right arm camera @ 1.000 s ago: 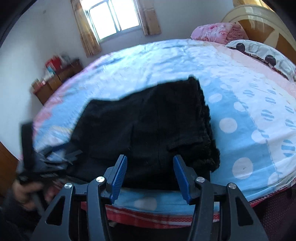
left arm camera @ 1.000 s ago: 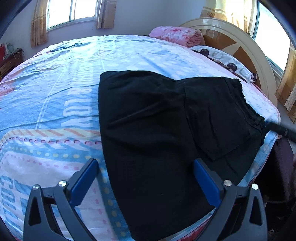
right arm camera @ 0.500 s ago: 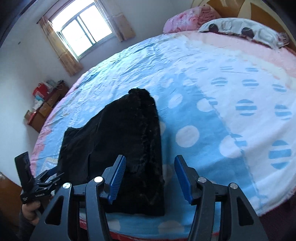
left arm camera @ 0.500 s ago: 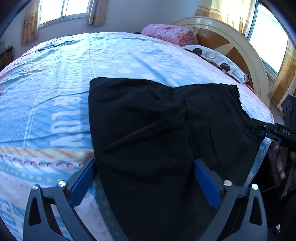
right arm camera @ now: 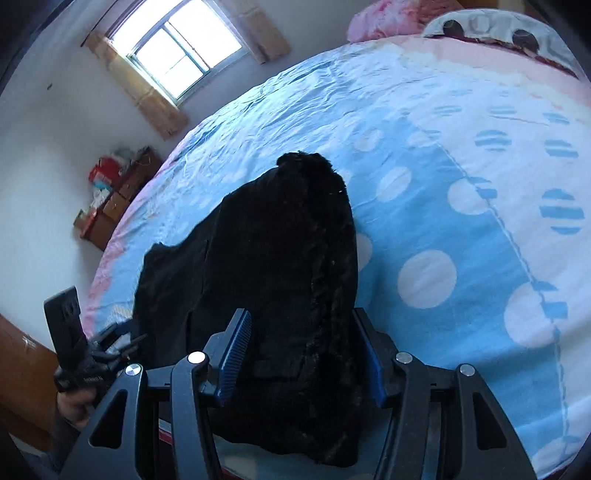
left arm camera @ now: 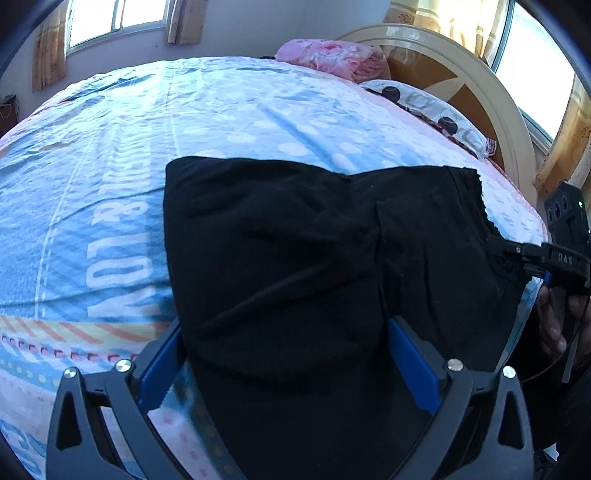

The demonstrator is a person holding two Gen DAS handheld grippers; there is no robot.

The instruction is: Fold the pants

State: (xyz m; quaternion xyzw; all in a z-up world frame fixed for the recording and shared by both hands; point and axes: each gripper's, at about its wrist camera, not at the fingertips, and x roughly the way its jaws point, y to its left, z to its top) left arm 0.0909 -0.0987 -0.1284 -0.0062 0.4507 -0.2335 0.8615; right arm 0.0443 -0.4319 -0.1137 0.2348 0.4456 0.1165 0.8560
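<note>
The pants (left arm camera: 295, 266) are plain black, of soft, slightly fuzzy cloth, and lie spread flat at the near edge of the bed (left arm camera: 110, 166). In the left wrist view the gathered waistband lies to the right and the straight folded edge to the left. Shallow creases cross the middle.

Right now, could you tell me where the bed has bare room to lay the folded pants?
Bare sheet lies between the black pants and the window wall, and between the pants and the pillow. The near edge is crowded by both grippers.
</note>
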